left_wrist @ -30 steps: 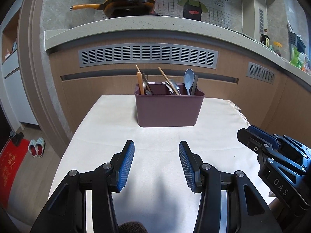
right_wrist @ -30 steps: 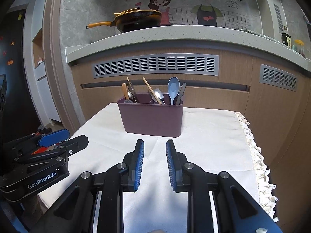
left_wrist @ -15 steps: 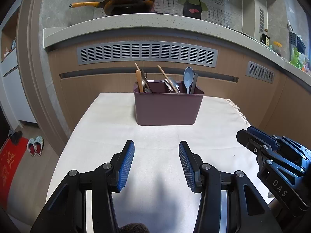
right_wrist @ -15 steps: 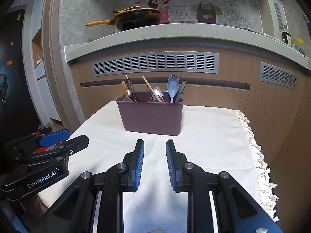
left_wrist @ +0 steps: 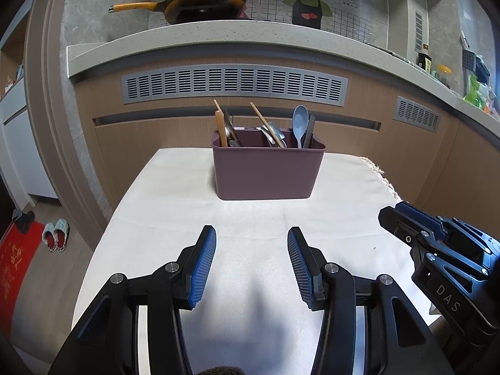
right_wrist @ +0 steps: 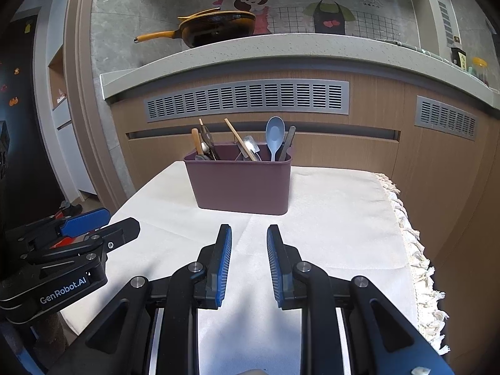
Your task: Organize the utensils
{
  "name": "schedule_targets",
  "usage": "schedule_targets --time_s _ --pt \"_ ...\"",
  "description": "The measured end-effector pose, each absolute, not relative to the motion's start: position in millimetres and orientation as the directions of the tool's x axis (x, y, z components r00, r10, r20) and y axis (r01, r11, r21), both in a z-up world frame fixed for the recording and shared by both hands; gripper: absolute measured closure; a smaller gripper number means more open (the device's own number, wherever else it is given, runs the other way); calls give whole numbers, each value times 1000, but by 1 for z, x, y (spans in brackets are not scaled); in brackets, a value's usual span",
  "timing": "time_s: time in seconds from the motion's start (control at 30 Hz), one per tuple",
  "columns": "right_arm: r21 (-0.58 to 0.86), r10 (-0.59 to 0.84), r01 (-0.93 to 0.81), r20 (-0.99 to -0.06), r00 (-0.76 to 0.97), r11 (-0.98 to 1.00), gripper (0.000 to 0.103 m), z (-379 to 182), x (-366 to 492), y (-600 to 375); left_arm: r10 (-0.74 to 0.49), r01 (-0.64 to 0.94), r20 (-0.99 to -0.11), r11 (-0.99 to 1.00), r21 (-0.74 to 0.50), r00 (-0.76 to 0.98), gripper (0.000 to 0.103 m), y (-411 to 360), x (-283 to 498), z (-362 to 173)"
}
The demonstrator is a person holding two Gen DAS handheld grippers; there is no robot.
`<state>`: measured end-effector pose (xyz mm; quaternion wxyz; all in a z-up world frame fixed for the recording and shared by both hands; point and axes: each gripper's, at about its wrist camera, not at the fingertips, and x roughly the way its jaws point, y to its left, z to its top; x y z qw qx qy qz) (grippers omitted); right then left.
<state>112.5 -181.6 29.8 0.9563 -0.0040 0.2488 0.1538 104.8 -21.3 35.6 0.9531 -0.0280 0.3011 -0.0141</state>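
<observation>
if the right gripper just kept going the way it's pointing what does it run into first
Probably the white tablecloth: the right gripper points downward, jaws open and empty, with bare cloth ahead. If it cleared the cloth, next would be the purple utensil caddy. Depth is hard to judge here.

Two black grippers. Left gripper (left_wrist: 251, 234): angular black linkage arms, round silver pivot pins, ribbed blue pads on inner finger faces; seen at 9 o'clock from the right wrist, white "GenRobot.AI" lettering, a red part beneath its blue pad. Right gripper (right_wrist: 249, 232): same build; seen at 4 o'clock from the left wrist, white "DAS" lettering, small screws.
</observation>
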Motion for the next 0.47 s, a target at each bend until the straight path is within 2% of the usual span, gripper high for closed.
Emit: schedule_targets --time_s 0.47 --pt "72 287 -288 -476 831 955 82 29 112 -183 -44 14 -563 998 -57 826 54 -22 103 35"
